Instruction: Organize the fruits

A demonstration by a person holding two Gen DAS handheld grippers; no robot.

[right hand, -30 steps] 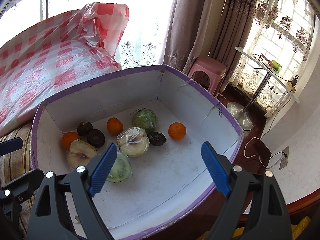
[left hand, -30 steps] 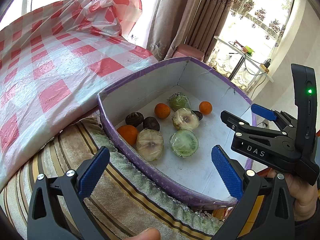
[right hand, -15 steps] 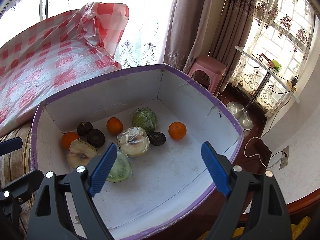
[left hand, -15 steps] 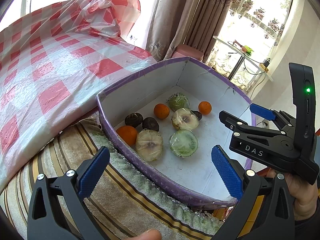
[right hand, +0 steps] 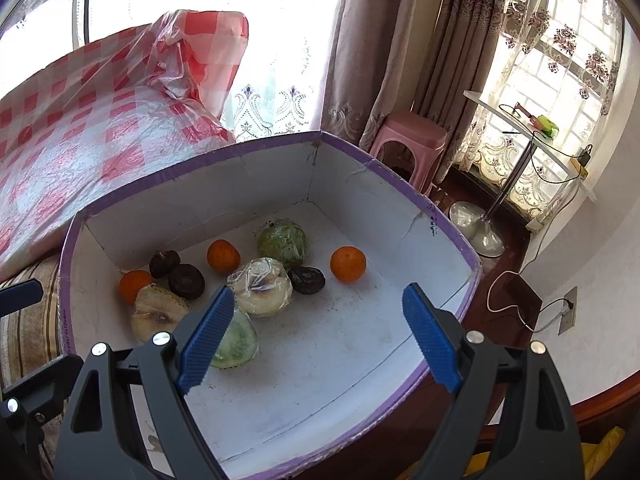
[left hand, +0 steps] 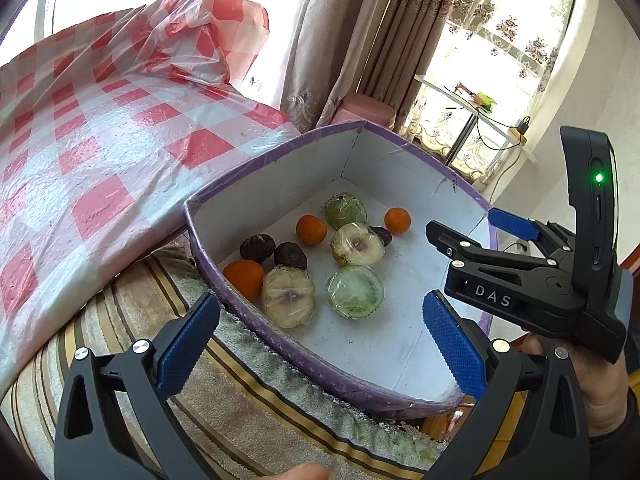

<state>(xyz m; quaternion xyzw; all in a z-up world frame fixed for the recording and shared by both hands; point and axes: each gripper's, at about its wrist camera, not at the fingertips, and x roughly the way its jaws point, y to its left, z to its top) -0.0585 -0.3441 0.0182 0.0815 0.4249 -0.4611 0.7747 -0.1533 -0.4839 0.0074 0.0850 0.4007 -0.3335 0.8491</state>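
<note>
The fruits lay loose on the white floor of a purple-rimmed cardboard box (right hand: 404, 184), bunched toward its left and far side. You had three oranges in there: one (right hand: 347, 264) alone to the right, one (right hand: 223, 255) near the far wall, and one (right hand: 134, 285) in the left corner. Two dark, wrinkled fruits (right hand: 176, 270) sat touching each other between the left two oranges, and a third dark one (right hand: 307, 279) lay just right of a cut fruit half in cling film (right hand: 262, 290). Behind that half stood a wrapped green fruit (right hand: 283, 242). Another wrapped cut half (right hand: 158, 314) rested just near of the left orange, and a wrapped pale green half (left hand: 355, 290) lay nearest you.

Your right gripper (right hand: 314, 334) hung over the near part of the box with its jaws wide apart and nothing between the blue pads (right hand: 430, 338). Your left gripper (left hand: 320, 344) was likewise spread wide and empty, poised over the near left rim of the box and a striped towel (left hand: 248, 396) beneath it. Your right hand (left hand: 596, 380) showed at the lower right of the left wrist view.

Left of the box lay a red-and-white checked plastic sheet (left hand: 92, 136). Beyond it stood a pink stool (right hand: 412, 140), curtains (right hand: 400, 40) and a small white table (right hand: 532, 136).
</note>
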